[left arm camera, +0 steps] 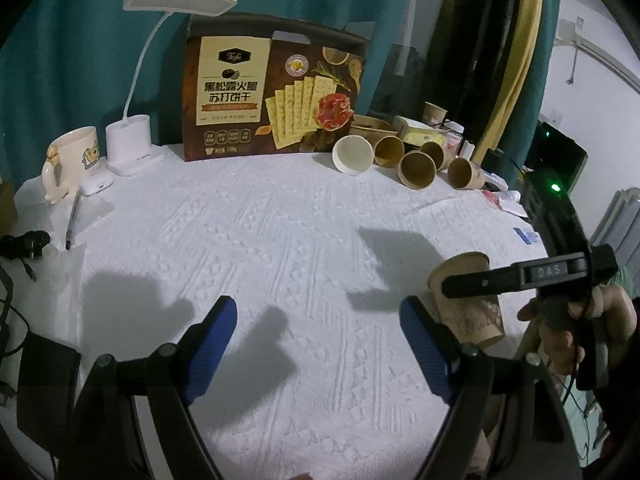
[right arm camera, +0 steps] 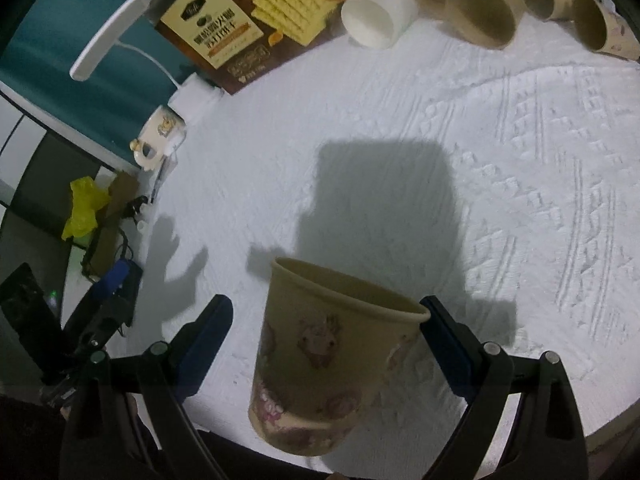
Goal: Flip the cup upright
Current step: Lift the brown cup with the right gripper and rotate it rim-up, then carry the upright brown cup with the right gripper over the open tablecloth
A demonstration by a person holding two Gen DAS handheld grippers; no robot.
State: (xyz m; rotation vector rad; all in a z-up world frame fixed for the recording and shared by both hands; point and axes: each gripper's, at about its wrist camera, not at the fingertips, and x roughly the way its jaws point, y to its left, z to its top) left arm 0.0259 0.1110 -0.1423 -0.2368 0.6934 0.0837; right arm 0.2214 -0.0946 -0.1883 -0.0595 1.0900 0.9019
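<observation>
A tan paper cup with pink cartoon prints [right arm camera: 324, 356] stands upright, a little tilted, on the white textured cloth [right arm camera: 400, 160] near the table's front edge. My right gripper [right arm camera: 326, 320] is open, its blue-padded fingers on either side of the cup; the right finger [right arm camera: 444, 344] is at or next to the rim. In the left wrist view the same cup [left arm camera: 468, 300] is at the right, partly hidden by the right gripper's black finger [left arm camera: 516, 276]. My left gripper [left arm camera: 318, 328] is open and empty over bare cloth, left of the cup.
Several paper cups lie on their sides at the back [left arm camera: 416, 168], one of them white [left arm camera: 352, 154]. A cracker box [left arm camera: 272, 88], a white desk lamp [left arm camera: 132, 144] and a mug [left arm camera: 72, 160] stand behind. A pen [left arm camera: 72, 220] and cables lie at the left edge.
</observation>
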